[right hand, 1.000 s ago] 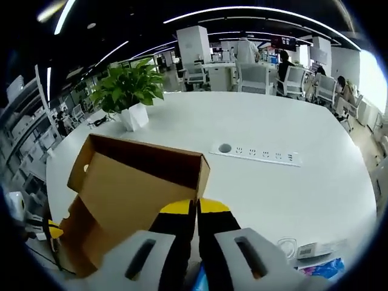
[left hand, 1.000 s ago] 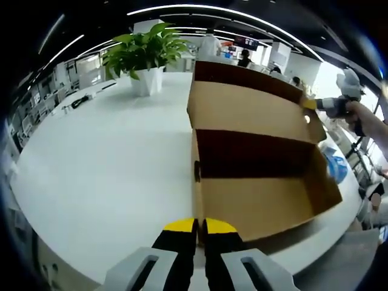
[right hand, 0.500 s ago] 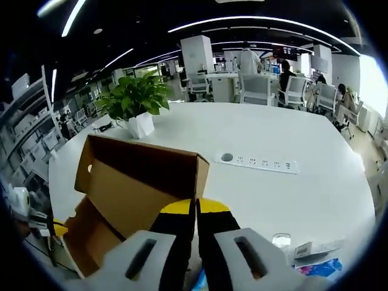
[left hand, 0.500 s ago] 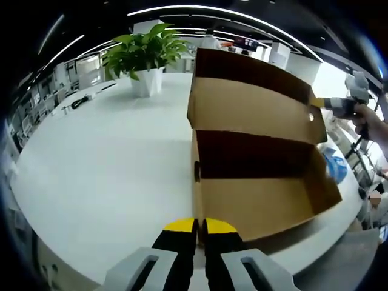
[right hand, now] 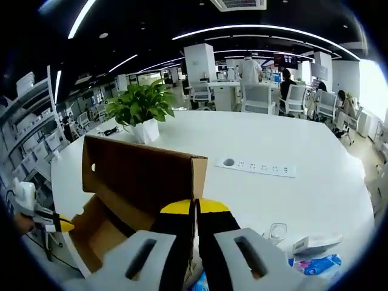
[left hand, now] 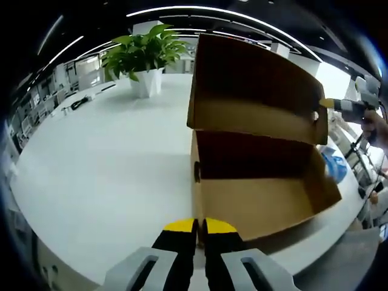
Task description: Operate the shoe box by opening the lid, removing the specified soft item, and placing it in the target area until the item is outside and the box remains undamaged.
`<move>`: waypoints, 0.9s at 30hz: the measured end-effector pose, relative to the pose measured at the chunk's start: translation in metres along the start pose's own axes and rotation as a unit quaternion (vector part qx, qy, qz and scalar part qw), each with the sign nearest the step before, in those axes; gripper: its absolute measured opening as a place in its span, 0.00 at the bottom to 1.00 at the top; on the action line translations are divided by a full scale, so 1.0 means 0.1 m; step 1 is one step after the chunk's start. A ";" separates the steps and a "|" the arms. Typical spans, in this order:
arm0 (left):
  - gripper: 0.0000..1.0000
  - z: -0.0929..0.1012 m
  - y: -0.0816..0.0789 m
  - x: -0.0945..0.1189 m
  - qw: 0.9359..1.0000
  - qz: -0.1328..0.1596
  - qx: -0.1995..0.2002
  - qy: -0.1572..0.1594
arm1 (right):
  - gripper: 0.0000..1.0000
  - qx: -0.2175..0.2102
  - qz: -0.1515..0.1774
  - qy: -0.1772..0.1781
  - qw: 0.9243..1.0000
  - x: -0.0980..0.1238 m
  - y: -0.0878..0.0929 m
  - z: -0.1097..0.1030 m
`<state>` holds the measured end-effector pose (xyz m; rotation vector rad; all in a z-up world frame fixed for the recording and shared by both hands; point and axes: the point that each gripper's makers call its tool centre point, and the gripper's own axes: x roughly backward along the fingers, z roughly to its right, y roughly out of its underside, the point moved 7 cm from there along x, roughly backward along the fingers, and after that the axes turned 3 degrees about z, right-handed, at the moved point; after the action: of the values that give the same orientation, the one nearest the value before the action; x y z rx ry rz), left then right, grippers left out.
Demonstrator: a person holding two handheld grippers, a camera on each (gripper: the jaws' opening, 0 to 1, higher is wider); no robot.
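Note:
The cardboard shoe box [left hand: 260, 206] lies open on the white table, its inside bare brown card. Its lid [left hand: 254, 85] stands up steeply and leans over the opening. My right gripper [left hand: 330, 104] is shut on the lid's side flap at the right; in the right gripper view its jaws [right hand: 195, 207] close on the lid's edge [right hand: 145, 176]. My left gripper [left hand: 197, 226] is shut at the box's near end wall, whose edge runs into its jaws. It also appears as the left gripper [right hand: 60, 225] beside the box. A blue soft packet [left hand: 335, 168] lies beyond the box's right side.
A potted plant [left hand: 145, 54] stands at the table's far side. A power strip [right hand: 260, 168], a small glass [right hand: 276, 231], a white device [right hand: 312, 244] and the blue packet [right hand: 318, 265] lie on the table [right hand: 315, 194]. Desks, chairs and people are behind.
The lid has swung up from lying back to nearly upright, tipping over the box. The right gripper rose with it. The left gripper and the box body stayed put.

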<state>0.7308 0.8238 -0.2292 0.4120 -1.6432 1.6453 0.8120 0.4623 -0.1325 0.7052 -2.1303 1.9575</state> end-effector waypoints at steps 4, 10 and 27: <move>0.03 0.00 0.00 0.00 1.000 0.001 -0.001 0.002 | 0.00 0.008 0.005 0.000 1.000 0.11 0.03 -0.05; 0.03 0.01 0.00 0.01 1.000 0.002 -0.002 0.002 | 0.00 0.005 0.011 -0.006 1.000 0.20 0.06 -0.08; 0.04 0.02 0.00 0.02 1.000 0.010 -0.003 0.005 | 0.01 0.005 0.021 -0.018 1.000 0.45 0.20 -0.20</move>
<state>0.7286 0.8230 -0.2275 0.3854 -1.6504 1.6538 0.7595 0.4716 -0.1289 0.7095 -2.1748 1.9922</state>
